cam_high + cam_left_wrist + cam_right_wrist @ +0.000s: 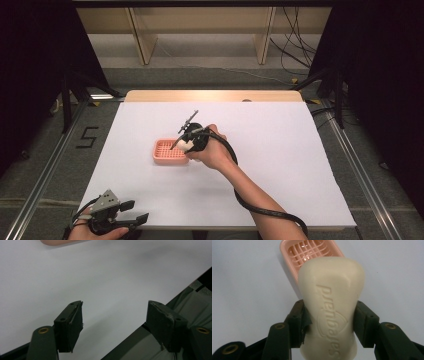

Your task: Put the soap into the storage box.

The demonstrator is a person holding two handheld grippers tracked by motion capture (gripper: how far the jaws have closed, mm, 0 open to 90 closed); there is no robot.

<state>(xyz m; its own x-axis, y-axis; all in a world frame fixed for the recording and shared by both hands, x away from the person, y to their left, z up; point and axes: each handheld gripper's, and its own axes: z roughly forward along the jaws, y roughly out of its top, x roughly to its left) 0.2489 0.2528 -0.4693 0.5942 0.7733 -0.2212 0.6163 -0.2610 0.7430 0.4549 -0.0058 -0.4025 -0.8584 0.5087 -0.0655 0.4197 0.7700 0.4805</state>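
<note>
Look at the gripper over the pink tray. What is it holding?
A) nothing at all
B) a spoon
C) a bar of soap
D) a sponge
C: in the right gripper view, the right gripper has its black fingers pressed on both sides of a cream bar of soap with raised lettering, just in front of the pink tray.

soap bar point(332, 307) above soap dish point(167, 152) | dish mid-table point(280, 150) | left tool point(131, 212) at near-left edge

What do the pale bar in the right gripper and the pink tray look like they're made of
The bar looks like solid soap: cream, matte and waxy, with embossed lettering pressed into its face. The pink tray looks like glossy moulded plastic, with a slatted grid floor that catches highlights.
</note>
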